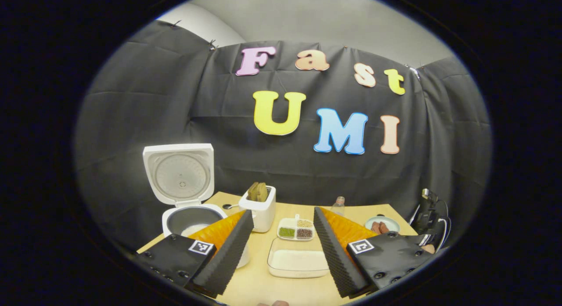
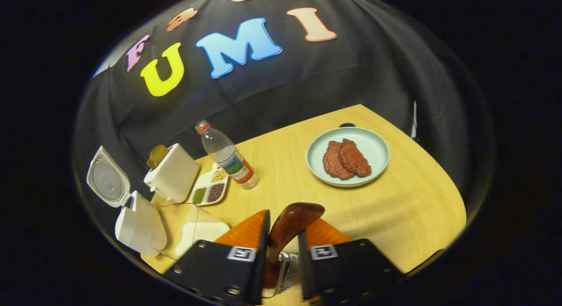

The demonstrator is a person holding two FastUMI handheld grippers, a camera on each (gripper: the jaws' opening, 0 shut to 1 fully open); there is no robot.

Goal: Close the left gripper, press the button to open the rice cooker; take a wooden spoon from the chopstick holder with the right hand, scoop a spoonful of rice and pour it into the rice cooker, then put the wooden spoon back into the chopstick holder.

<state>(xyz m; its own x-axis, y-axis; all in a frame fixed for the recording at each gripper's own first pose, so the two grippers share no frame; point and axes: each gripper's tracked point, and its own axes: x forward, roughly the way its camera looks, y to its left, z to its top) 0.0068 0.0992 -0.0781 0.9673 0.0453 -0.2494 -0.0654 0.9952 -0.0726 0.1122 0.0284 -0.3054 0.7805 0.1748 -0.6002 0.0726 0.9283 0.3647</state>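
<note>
The white rice cooker (image 1: 193, 220) stands at the table's left with its lid (image 1: 178, 174) upright and some white inside the grey pot. My left gripper (image 1: 283, 214) is open and holds nothing, hovering back from the cooker and above the clear rice tray (image 1: 298, 262). My right gripper (image 2: 285, 227) is shut on the wooden spoon (image 2: 292, 220), whose glossy brown rounded end sticks up between the fingers. Below the fingers sits a wire-metal holder (image 2: 281, 271); the spoon's lower part is hidden there. In the right gripper view the cooker (image 2: 138, 227) and rice tray (image 2: 197, 231) lie far left.
A white box (image 1: 259, 211) with brown pieces in it stands beside the cooker. Behind the rice tray sit a sectioned dish of beans (image 1: 296, 229) and a plastic bottle (image 2: 228, 156). A pale green plate (image 2: 373, 143) with meat slices is at right. Dark gear with cables (image 1: 430, 218) is at the table's right edge.
</note>
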